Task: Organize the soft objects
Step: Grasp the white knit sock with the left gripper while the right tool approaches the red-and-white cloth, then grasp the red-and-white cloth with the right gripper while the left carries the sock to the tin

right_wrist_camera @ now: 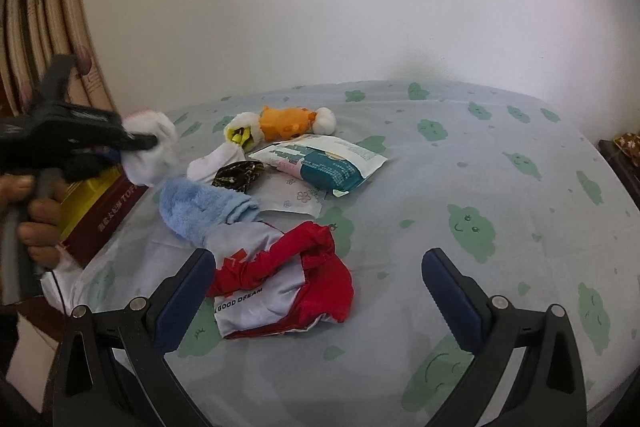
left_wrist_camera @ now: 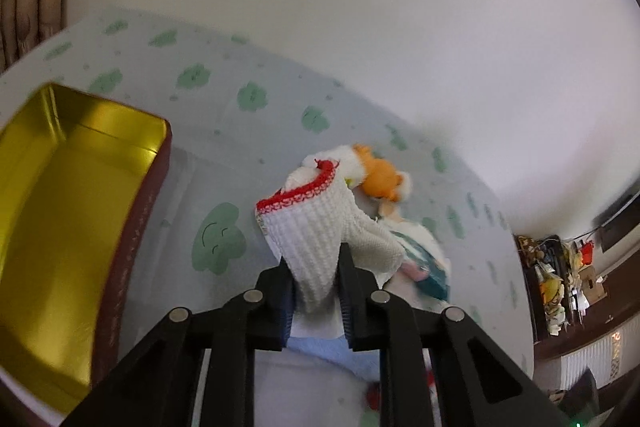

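Left wrist view: the left gripper [left_wrist_camera: 316,279] is pointed down at the bed sheet [left_wrist_camera: 248,131], and its two black fingers [left_wrist_camera: 276,291] are squeezed tight on a white knitted sock [left_wrist_camera: 320,223] with a red edge. The sock is lifted off the bed and is seen sticking up past the fingertips. A gold tin box [left_wrist_camera: 72,187] with dark red sides is seen open to the left of the sock, and nothing can be seen inside it. Behind the sock an orange plush toy [left_wrist_camera: 382,179] is seen lying on the bed. In the right wrist view, the left gripper [right_wrist_camera: 140,143] is held out from the left side by a hand [right_wrist_camera: 36,211] that is wrapped around its grip, close to the box. The right gripper [right_wrist_camera: 320,275] is tilted down over the bed with its blue-padded fingers [right_wrist_camera: 452,291] spread wide apart, and nothing is held between them. Just past its left finger a red and grey cloth [right_wrist_camera: 288,275] is seen crumpled on the sheet. A fluffy blue cloth [right_wrist_camera: 200,211] is laid just behind that. Farther back, a teal and white packet [right_wrist_camera: 324,163] is seen.
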Motion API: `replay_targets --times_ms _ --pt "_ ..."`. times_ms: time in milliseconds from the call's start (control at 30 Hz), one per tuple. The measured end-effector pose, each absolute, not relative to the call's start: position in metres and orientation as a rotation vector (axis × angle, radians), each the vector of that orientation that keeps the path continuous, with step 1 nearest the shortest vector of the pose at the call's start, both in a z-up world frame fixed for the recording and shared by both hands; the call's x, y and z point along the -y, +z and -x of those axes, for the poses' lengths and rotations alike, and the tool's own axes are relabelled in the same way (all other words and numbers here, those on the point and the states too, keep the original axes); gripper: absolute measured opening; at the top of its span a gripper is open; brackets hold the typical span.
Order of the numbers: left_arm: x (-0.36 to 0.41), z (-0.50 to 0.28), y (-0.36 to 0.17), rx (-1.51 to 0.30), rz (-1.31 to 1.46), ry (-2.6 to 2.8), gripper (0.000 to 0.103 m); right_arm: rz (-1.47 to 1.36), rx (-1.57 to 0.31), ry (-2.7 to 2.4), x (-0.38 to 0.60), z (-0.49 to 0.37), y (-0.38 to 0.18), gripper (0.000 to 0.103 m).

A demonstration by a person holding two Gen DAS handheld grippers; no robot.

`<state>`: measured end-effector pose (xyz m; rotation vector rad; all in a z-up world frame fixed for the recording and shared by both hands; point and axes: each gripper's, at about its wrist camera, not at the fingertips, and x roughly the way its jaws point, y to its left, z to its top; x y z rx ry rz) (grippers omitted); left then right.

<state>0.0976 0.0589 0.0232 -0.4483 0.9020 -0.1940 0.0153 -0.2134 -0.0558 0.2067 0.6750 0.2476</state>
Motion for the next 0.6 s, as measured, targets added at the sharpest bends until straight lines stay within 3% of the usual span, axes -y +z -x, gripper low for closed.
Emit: replay_targets --times_ms 600 --pt "-0.075 0.003 0.035 -0.908 0.444 -0.237 0.019 0.056 -0.782 0.325 0.158 -0.032 -0.08 0.103"
